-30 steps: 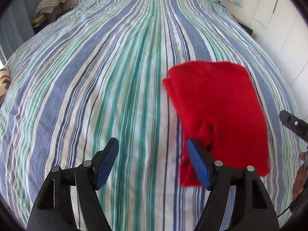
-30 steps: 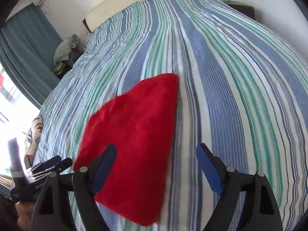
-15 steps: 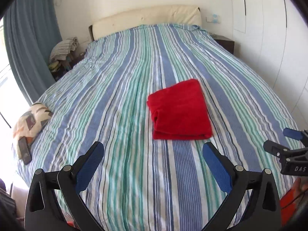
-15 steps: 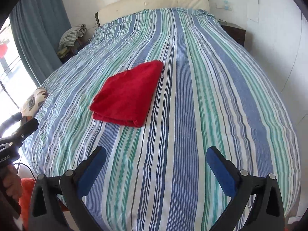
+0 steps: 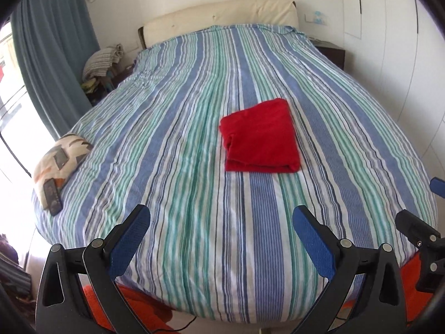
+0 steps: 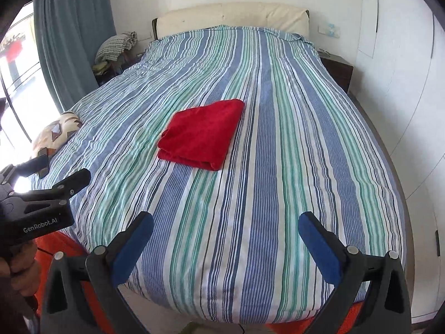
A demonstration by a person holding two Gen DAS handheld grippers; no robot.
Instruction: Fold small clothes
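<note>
A red cloth (image 5: 261, 137) lies folded into a neat rectangle in the middle of the striped bed (image 5: 172, 144); it also shows in the right wrist view (image 6: 201, 135). My left gripper (image 5: 221, 222) is open and empty, held back over the foot of the bed, well short of the cloth. My right gripper (image 6: 226, 229) is open and empty too, also back at the bed's foot. The left gripper's body (image 6: 41, 203) shows at the left of the right wrist view, and the right gripper (image 5: 417, 231) at the right edge of the left wrist view.
A patterned cushion (image 5: 59, 154) with a dark phone (image 5: 52, 196) on it lies at the bed's left edge. A padded headboard (image 5: 219, 18) stands at the far end, a nightstand (image 6: 336, 69) at the right, a curtain (image 5: 52, 64) at the left, white wardrobes (image 6: 411, 83) on the right.
Both grippers have pulled back and up from the red cloth to the foot of the bed. The cloth stays folded on the bed.
</note>
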